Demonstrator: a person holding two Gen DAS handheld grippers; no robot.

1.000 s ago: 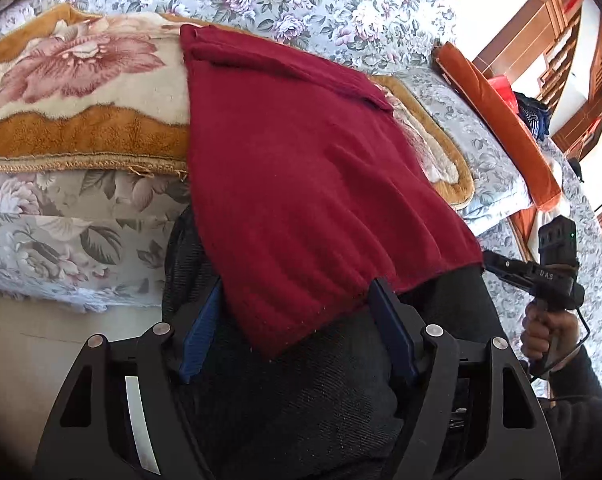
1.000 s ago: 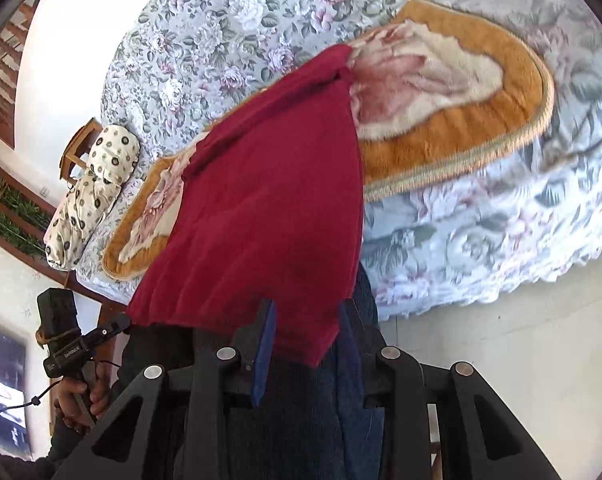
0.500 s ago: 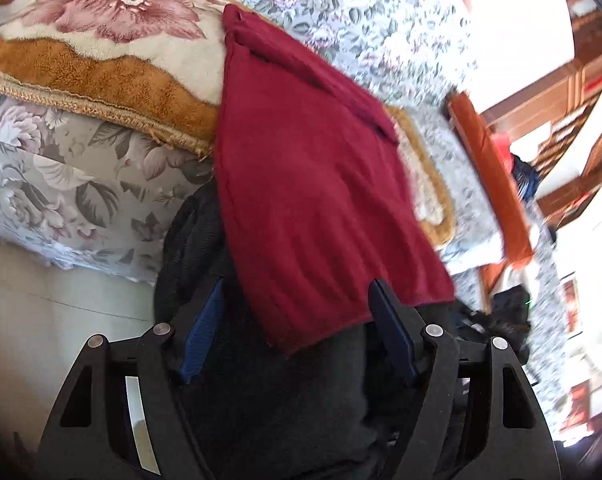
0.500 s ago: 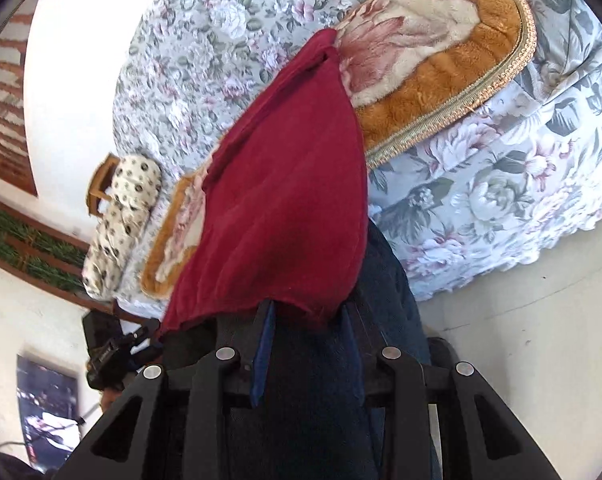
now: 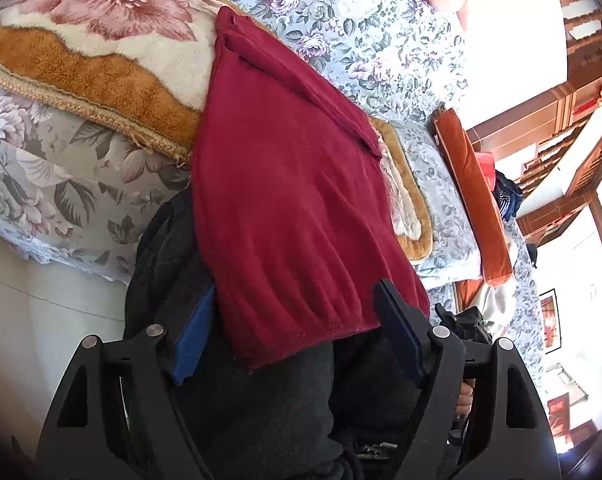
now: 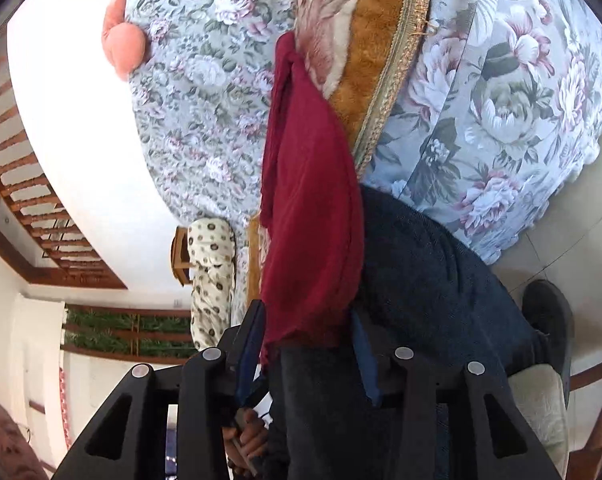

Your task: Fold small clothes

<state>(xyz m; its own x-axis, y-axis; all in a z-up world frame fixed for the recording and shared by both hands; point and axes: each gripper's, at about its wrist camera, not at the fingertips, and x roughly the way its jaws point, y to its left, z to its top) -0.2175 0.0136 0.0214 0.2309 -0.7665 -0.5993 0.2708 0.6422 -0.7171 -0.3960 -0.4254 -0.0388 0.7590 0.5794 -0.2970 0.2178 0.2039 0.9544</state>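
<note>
A dark red knitted garment lies on the sofa's brown floral seat mat and hangs over the seat edge onto a dark-trousered leg. It also shows in the right wrist view, seen edge-on. My left gripper is open, its blue pads on either side of the garment's lower hem, not closed on it. My right gripper is open too, with the hem's corner hanging between its fingers.
The sofa has a grey floral cover and backrest. An orange bolster and a pink cushion lie on it. A spotted cushion sits on a wooden stool. The pale floor is below, with a shoe.
Both grippers have tilted and moved in towards the garment's hanging hem. The right wrist view has rolled strongly, so the garment now looks narrow and upright. The jaws stay open.
</note>
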